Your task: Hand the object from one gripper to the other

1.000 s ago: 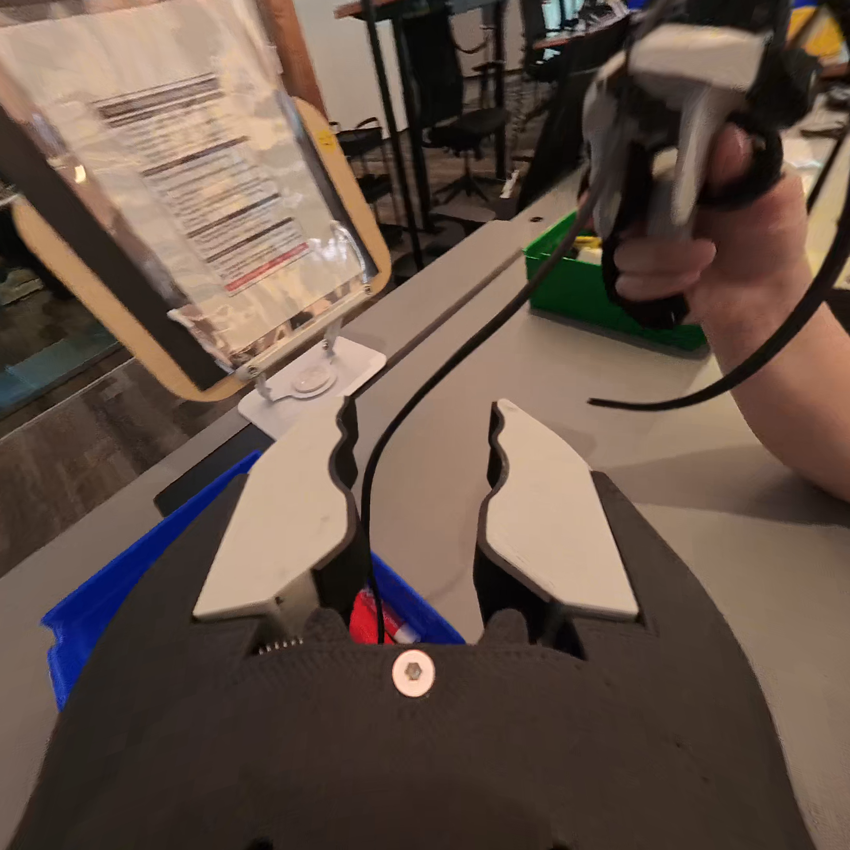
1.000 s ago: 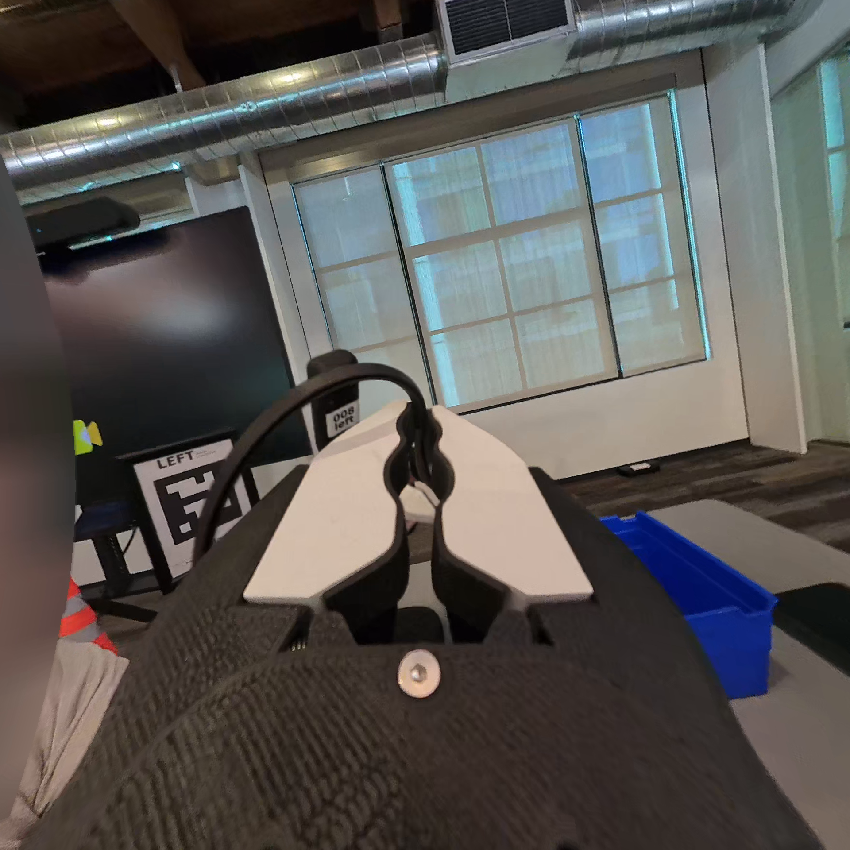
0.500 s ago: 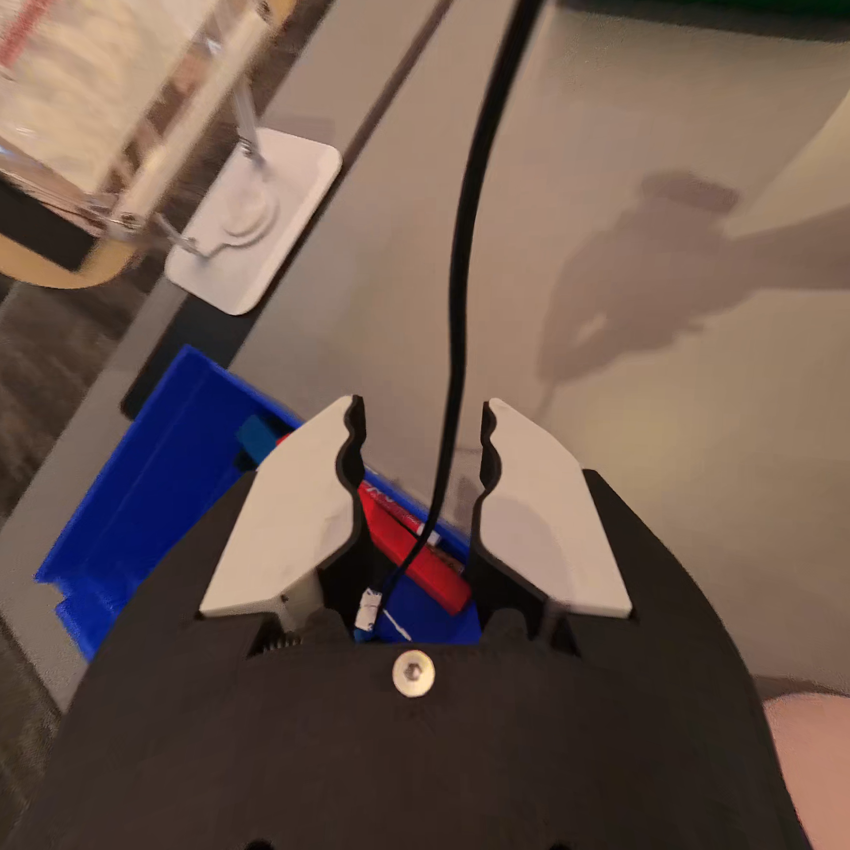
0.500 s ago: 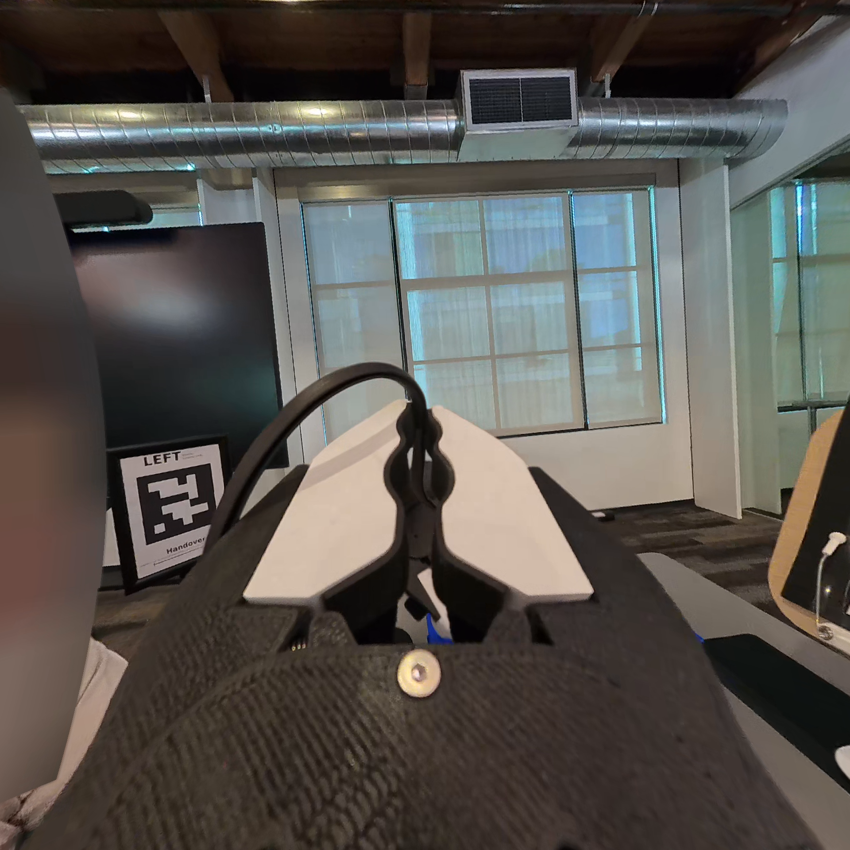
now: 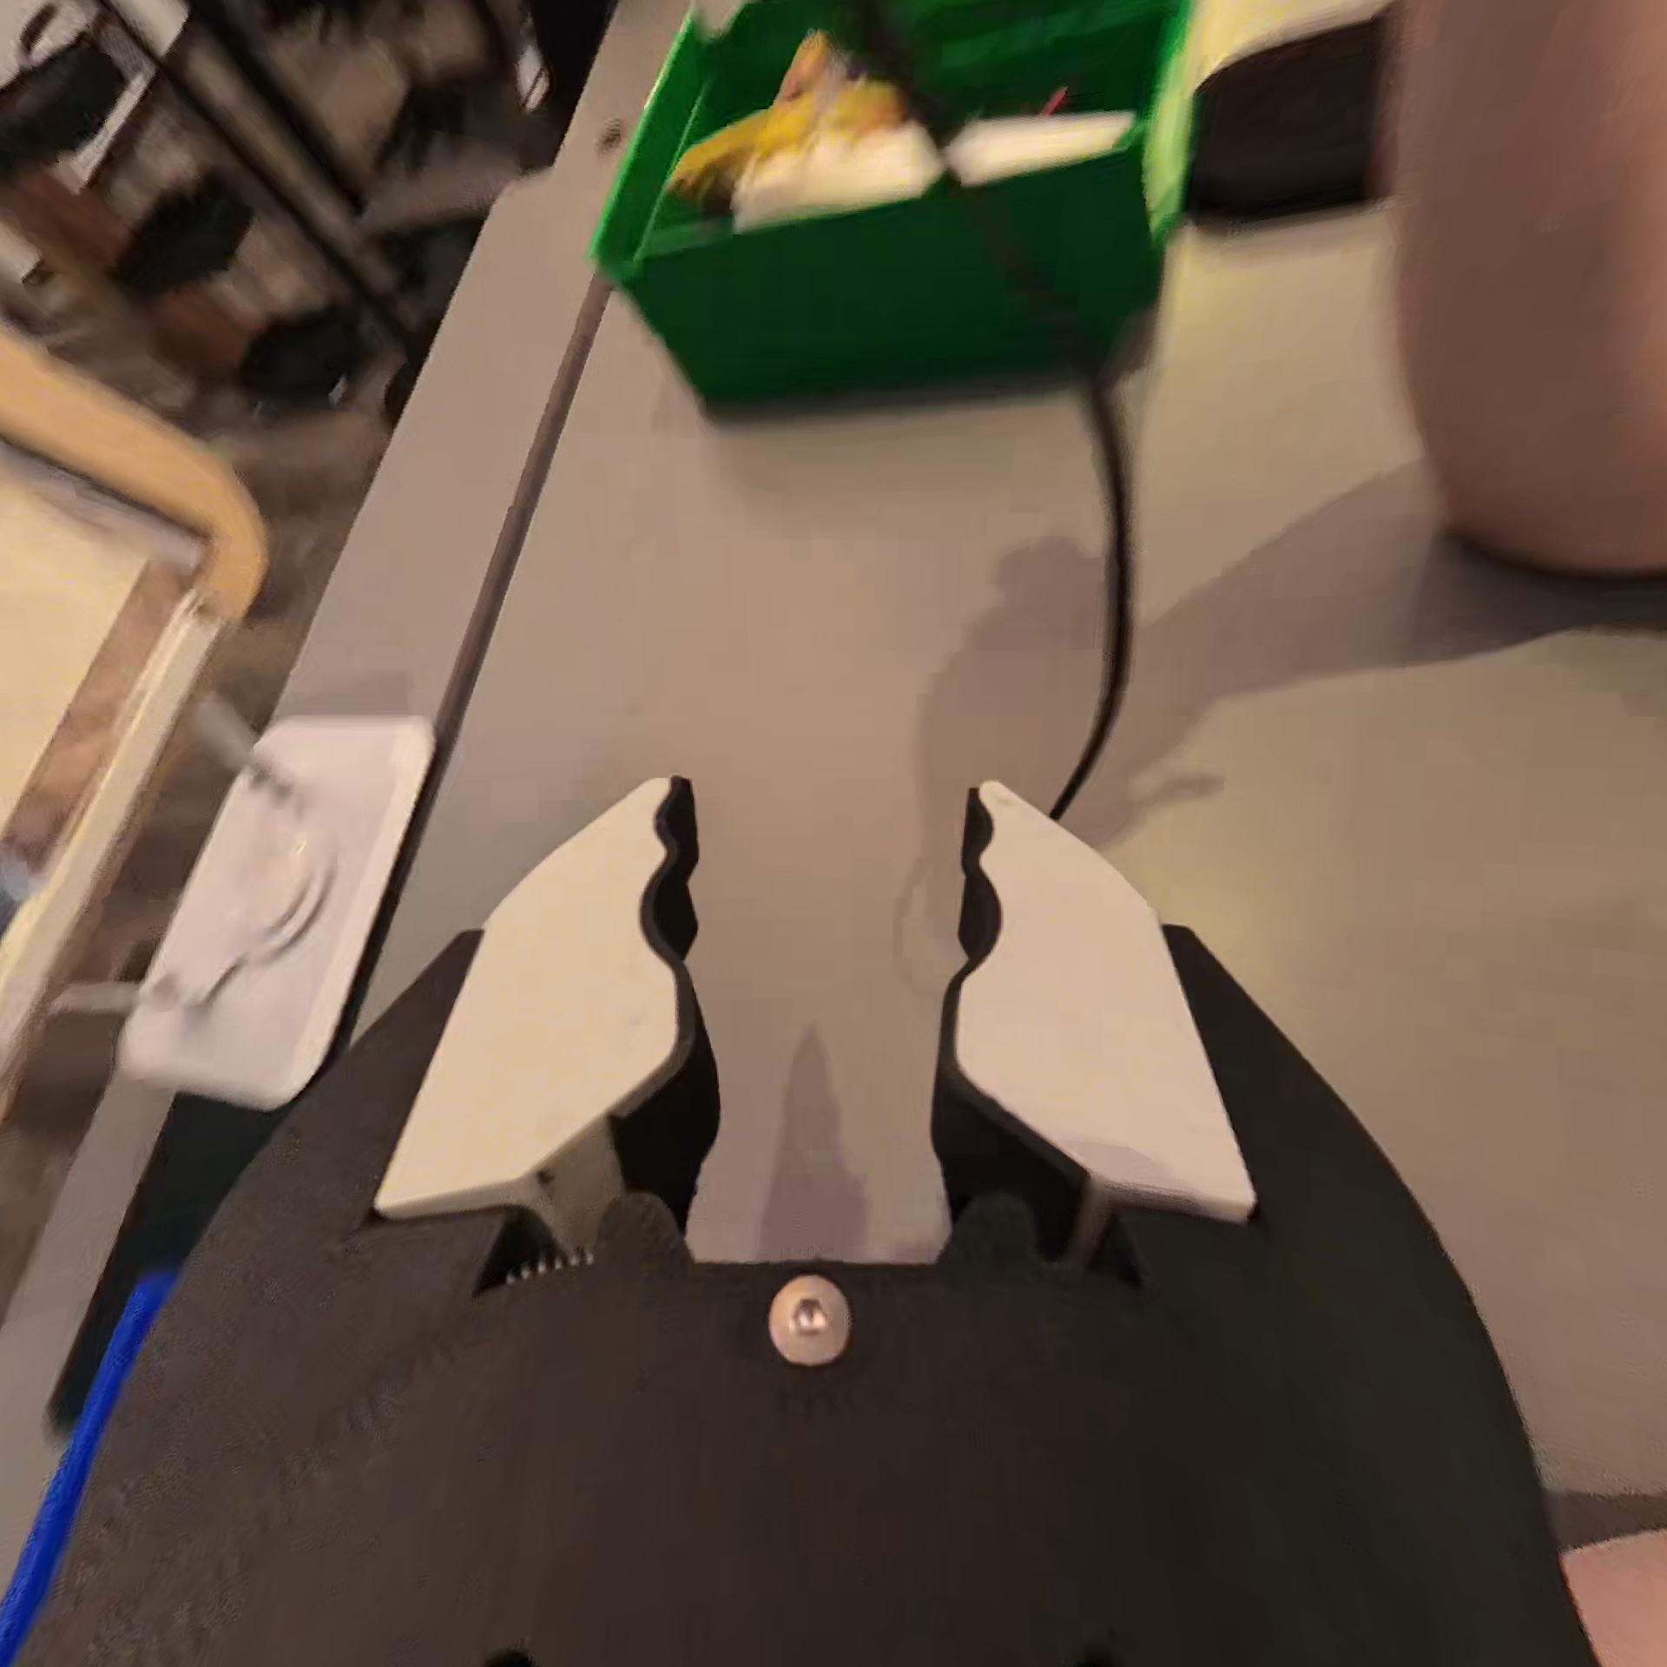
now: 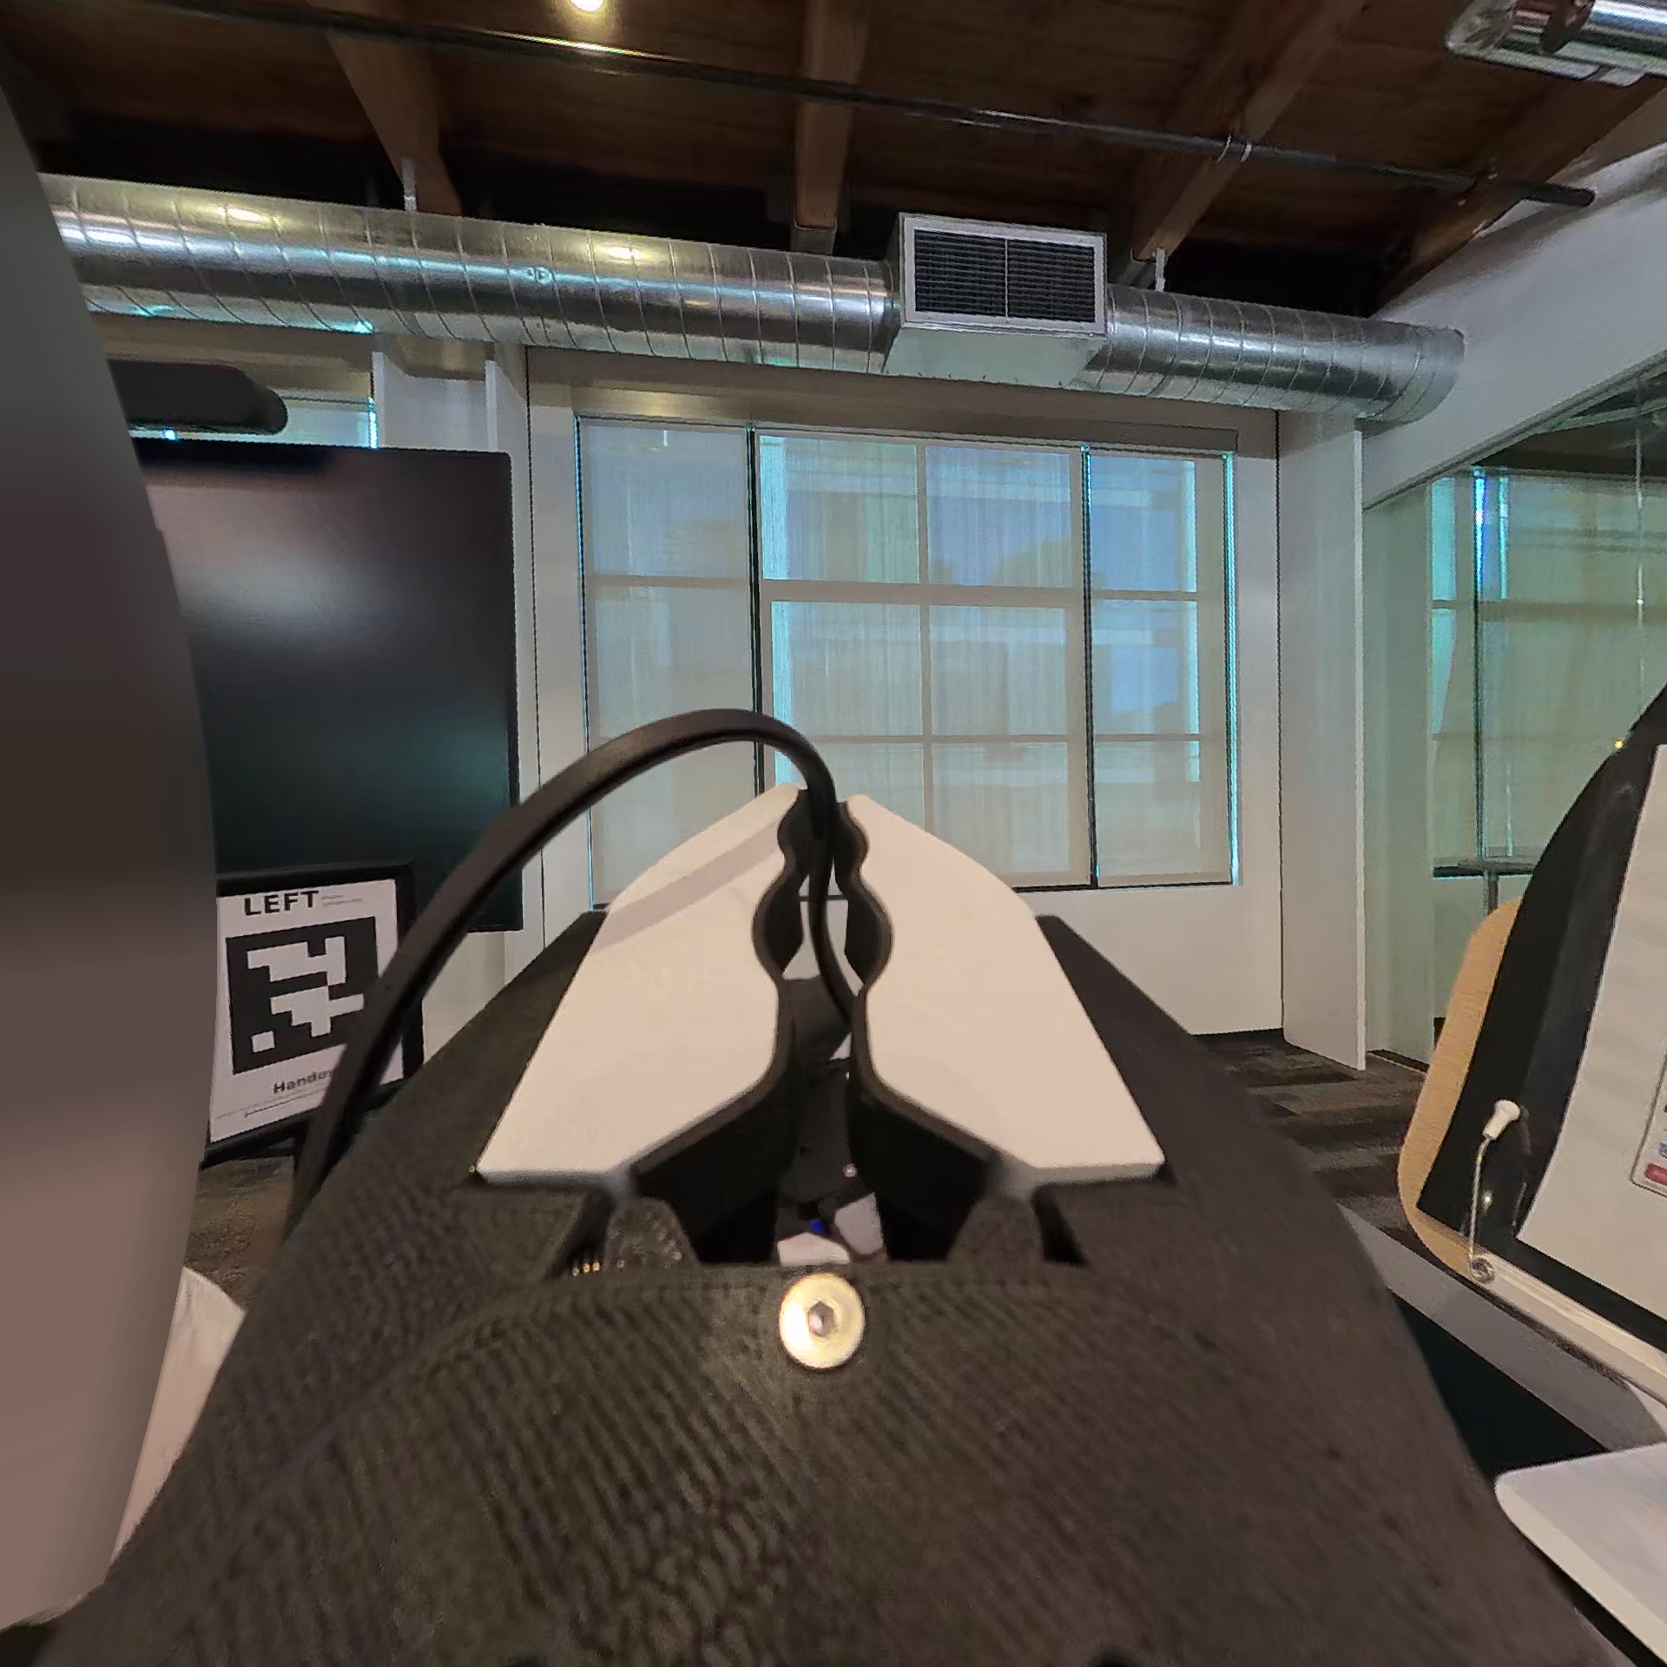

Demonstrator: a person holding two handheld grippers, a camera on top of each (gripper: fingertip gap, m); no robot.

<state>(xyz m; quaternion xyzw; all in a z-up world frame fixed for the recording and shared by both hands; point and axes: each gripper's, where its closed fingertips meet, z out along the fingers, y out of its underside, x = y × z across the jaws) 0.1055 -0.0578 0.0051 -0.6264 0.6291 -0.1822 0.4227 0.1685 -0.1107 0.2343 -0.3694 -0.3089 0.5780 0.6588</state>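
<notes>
A thin black cable (image 6: 541, 812) is the object. My right gripper (image 6: 823, 803) is shut on it; the cable arches up out of the fingertips and drops away to the left. In the left wrist view the cable (image 5: 1117, 559) hangs down in front of the green bin and ends behind my right finger. My left gripper (image 5: 825, 794) is open and empty above the grey table (image 5: 767, 586), with the cable outside its jaws, to the right. The right gripper itself is out of the left wrist view.
A green bin (image 5: 884, 280) with yellow and white items stands ahead on the table. A forearm (image 5: 1533, 271) is at the right. A white stand base (image 5: 271, 902) and a blue bin edge (image 5: 81, 1443) lie at the left. A sign holder (image 6: 1606, 1037) stands at the right.
The left view swung up from the blue bin toward the green bin. The cable, which hung between the left fingers, now hangs outside them to the right. The right gripper stays shut on it.
</notes>
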